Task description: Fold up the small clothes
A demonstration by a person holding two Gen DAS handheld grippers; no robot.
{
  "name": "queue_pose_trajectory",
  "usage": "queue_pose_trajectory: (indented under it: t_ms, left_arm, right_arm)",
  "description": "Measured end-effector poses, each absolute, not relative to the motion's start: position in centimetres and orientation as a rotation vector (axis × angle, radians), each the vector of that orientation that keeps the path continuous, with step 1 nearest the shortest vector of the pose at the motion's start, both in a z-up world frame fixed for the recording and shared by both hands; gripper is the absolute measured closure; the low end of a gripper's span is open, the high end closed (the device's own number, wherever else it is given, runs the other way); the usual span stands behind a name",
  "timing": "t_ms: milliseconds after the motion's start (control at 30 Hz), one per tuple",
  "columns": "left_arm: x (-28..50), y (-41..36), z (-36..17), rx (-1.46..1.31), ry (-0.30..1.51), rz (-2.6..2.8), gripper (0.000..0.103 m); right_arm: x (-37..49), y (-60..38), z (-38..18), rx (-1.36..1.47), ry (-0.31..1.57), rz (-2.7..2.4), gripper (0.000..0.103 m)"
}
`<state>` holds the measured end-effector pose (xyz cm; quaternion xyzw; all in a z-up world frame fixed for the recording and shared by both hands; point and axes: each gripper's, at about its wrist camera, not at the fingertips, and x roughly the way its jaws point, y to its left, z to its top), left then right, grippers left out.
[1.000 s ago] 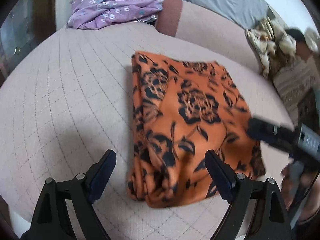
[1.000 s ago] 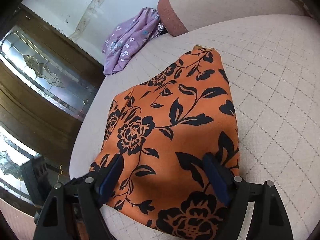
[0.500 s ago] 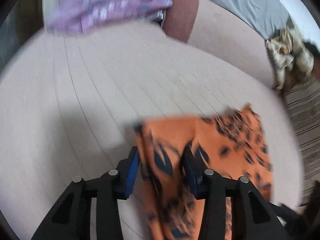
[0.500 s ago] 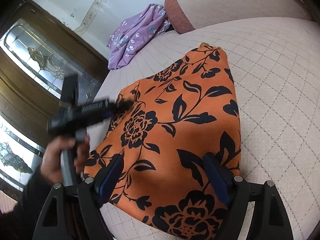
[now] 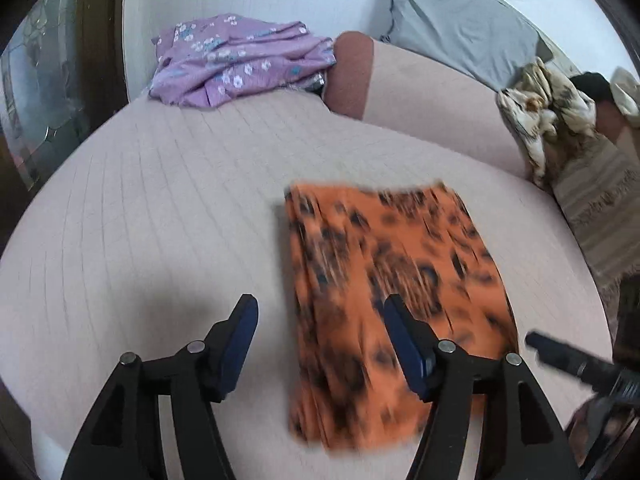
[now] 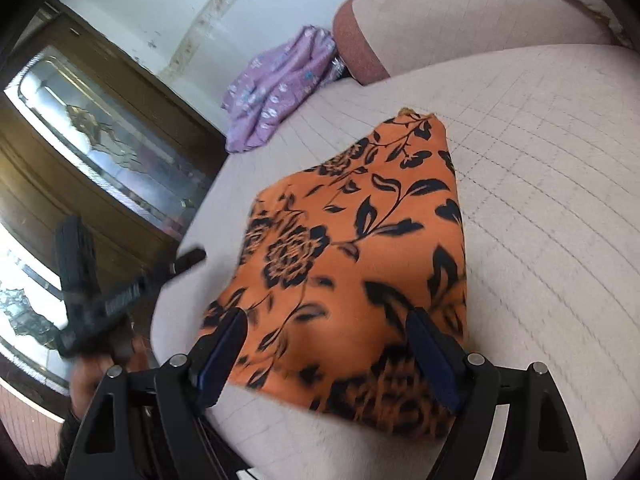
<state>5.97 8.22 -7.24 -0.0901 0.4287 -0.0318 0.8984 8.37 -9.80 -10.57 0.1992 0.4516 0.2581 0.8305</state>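
One folded orange cloth with a black floral print (image 6: pixel 360 264) lies flat on the pale quilted cushion (image 5: pixel 140 216), near its front edge. Two grippers are at work. The left gripper (image 5: pixel 320 344) hovers above the cloth's left edge, its jaws opening and pinching nothing (the cloth shows below and between them, blurred). The right gripper (image 6: pixel 328 352) is spread wide over the cloth's near end, holding nothing. One crumpled purple flowered garment (image 5: pixel 236 64) sits at the far corner, beside one rust-ended bolster (image 5: pixel 352 76). One grey pillow (image 5: pixel 460 28) leans behind.
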Motion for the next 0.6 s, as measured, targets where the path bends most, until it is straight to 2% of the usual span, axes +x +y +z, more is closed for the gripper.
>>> queue_pose_trajectory:
  t_ms: [167, 267, 400, 600]
  left_arm:
    - [5.3, 7.2, -13.2, -0.127, 1.054, 0.004, 0.036]
    - [4.7, 7.6, -12.2, -0.174, 1.032, 0.019, 0.036]
    - [3.9, 6.3, -9.4, -0.092, 0.952, 0.000, 0.036]
    - [3.1, 5.9, -8.7, -0.082, 0.927, -0.002, 0.036]
  right_arm:
    - [3.5, -12.5, -11.0, 0.477, 0.954, 0.521, 0.019]
    - [1.7, -14.1, -11.9, 0.499, 0.980, 0.486, 0.019]
    - [0.4, -16.0, -12.2, 0.546, 0.963, 0.459, 0.019]
    - [0.1, -16.4, -12.4, 0.552, 0.966, 0.458, 0.019]
